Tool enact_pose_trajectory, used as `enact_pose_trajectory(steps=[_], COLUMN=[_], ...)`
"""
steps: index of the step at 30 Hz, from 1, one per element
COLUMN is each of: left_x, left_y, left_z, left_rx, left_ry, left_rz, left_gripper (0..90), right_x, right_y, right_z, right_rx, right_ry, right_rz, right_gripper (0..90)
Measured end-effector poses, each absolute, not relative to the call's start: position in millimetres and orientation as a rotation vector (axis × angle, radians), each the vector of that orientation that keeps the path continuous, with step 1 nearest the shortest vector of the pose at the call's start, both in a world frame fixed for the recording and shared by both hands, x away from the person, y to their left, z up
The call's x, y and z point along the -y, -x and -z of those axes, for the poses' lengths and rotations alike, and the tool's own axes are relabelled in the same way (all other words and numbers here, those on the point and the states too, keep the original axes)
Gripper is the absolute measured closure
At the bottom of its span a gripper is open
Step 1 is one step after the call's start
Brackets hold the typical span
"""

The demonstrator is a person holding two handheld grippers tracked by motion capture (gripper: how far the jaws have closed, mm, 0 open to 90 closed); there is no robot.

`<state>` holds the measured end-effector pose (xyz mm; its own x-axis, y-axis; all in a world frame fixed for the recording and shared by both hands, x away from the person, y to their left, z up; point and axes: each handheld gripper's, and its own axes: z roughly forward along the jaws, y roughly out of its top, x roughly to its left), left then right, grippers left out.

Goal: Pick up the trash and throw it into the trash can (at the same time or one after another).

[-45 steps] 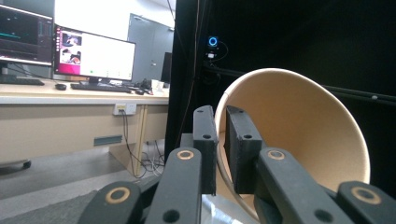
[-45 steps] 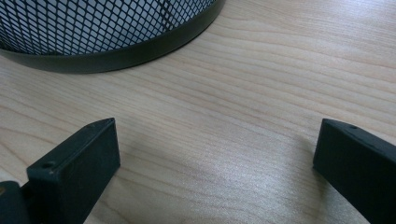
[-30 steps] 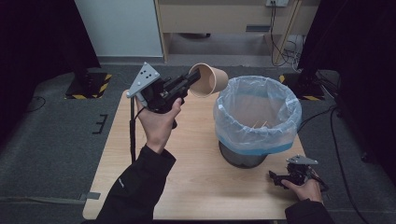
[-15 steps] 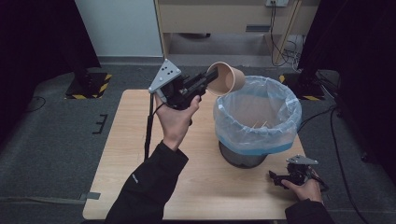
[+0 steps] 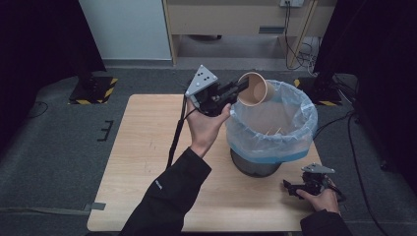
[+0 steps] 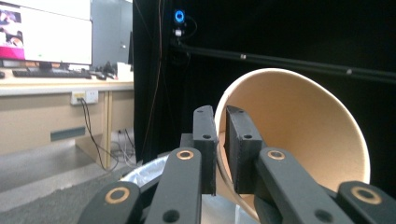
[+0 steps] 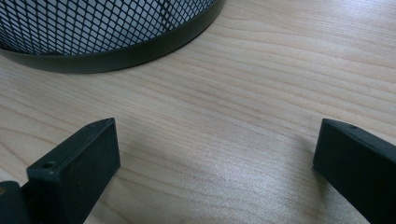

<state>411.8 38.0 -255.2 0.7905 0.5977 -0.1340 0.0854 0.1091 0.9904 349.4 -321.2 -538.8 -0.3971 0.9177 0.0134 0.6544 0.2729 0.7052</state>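
Step in hand, judged: paper cup [image 5: 255, 89] is being binned. Cup is held over far-left rim of lined waste bin [image 5: 275, 147], its wall pinched between nearly closed jaws of left gripper [image 5: 237, 90]. Next move calls for jaws to be opened w/ cup over bin mouth. Right gripper [image 5: 294, 189] is rested at table's [image 5: 142, 162] near right, jaws wide, nothing held. No writing readable on cup or bin.

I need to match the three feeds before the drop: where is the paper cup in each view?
High view: the paper cup is upper centre, pinched by the left gripper over the bin's rim.
Left gripper view: the cup is centre-right, its wall between the closed jaws, mouth toward the camera.
Right gripper view: not in it.
Shared landmark: the bin.
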Motion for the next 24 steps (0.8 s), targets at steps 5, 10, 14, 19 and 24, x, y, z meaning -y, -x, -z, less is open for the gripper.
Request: enact_pose_trajectory(steps=[5,10,14,19,24], left_x=[-25.3,-15.3,-12.6,-20.4,-44.2], left_y=[-418.2,-425.2,-427.7,-424.3,-416.0], left_z=[265.1,274.6,280.5,283.9,285.8], left_rx=[-0.604,-0.604,-0.607,-0.615,-0.642], left_ry=[-1.481,-1.522,-1.547,-1.530,-1.511], left_rz=[-0.398,-0.364,-0.341,-0.352,-0.378], left_gripper=[82.6,74.6,62.4,51.6,45.2], right_x=[321.2,321.4,321.3,321.1,321.4], right_y=[-349.4,-349.6,-349.7,-349.8,-349.7], right_z=[538.8,538.9,538.8,538.8,538.7], right_rx=[-2.151,-2.150,-2.153,-2.154,-2.157], right_ry=[-1.421,-1.415,-1.413,-1.413,-1.410], right_rz=[-0.899,-0.899,-0.900,-0.901,-0.898], right_gripper=[0.8,0.7,0.7,0.8,0.8])
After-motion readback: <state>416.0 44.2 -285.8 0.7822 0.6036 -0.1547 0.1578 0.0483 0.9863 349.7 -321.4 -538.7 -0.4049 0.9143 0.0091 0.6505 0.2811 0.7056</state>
